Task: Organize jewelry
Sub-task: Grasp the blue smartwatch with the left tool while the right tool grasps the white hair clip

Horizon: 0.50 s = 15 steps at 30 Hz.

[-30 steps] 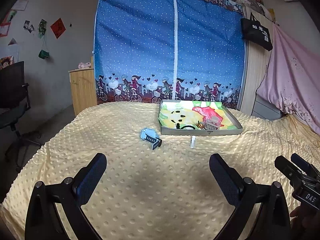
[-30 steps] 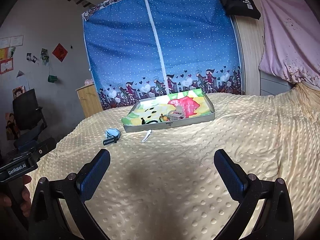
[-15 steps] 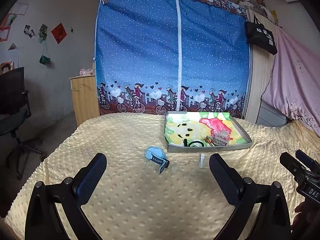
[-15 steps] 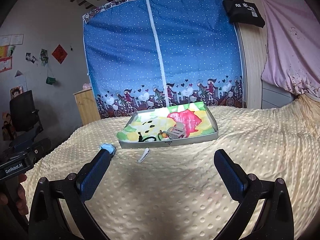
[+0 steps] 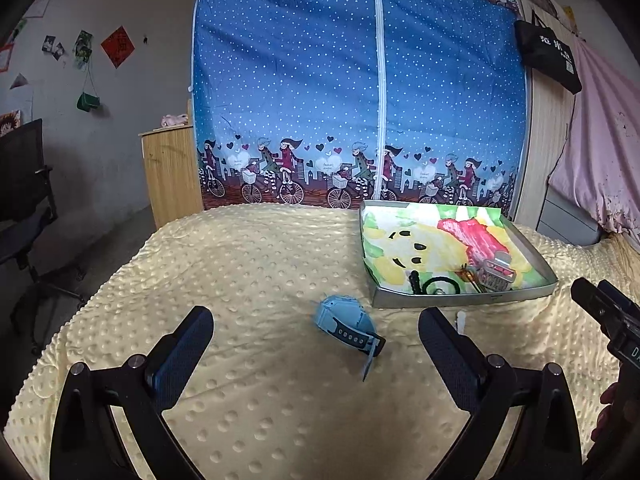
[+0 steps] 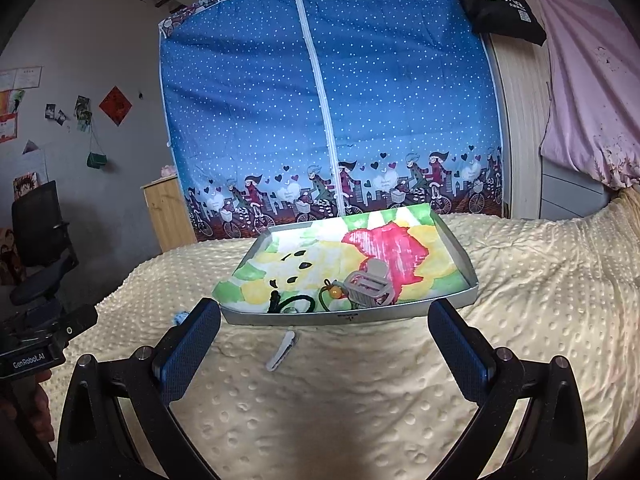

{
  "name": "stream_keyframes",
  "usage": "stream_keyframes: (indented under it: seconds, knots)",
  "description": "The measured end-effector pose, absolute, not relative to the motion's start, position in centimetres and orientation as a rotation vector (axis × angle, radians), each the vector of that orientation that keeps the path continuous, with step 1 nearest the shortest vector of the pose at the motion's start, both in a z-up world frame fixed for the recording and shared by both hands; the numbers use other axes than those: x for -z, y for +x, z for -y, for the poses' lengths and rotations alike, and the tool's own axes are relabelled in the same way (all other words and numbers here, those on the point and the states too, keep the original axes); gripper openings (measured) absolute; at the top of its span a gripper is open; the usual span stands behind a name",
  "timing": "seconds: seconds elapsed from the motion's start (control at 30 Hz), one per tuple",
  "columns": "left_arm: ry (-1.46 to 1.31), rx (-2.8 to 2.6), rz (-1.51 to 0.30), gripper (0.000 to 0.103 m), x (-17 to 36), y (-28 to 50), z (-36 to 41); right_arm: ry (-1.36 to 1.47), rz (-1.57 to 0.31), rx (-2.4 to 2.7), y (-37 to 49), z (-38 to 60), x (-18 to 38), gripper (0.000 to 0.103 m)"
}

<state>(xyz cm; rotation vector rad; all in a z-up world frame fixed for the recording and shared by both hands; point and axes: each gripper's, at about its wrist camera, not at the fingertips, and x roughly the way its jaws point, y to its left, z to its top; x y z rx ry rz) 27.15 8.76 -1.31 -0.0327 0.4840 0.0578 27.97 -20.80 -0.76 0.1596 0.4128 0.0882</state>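
Watch (image 5: 347, 326) lies on blanket (image 5: 248, 264), ahead and slightly right of left gripper (image 5: 316, 334), strap apparently running near-right. Both grippers wide open, empty. Right gripper (image 6: 324, 328) faces clip (image 6: 281, 350) before tray (image 6: 348, 315).

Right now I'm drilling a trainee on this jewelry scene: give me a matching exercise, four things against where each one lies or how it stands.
Things:
1. blue watch
2. white hair clip
3. black hair tie
4. right gripper

Places or states:
A. inside the tray, near its front wall
B. on the blanket, between the right gripper's fingers in its view
C. open, holding nothing
D. on the blanket, left of the tray

Pairs: 1-D, 2-B, 3-A, 4-C
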Motion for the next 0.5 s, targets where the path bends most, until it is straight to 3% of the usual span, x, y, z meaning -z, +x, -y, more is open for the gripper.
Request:
stream_keyframes:
  seconds: [0.5]
  knots:
    - [-0.09,-0.088,-0.609,0.103,6.5,35.9,-9.1,0.12,-0.612,-0.177,36.2,18.2,7.2,0.102]
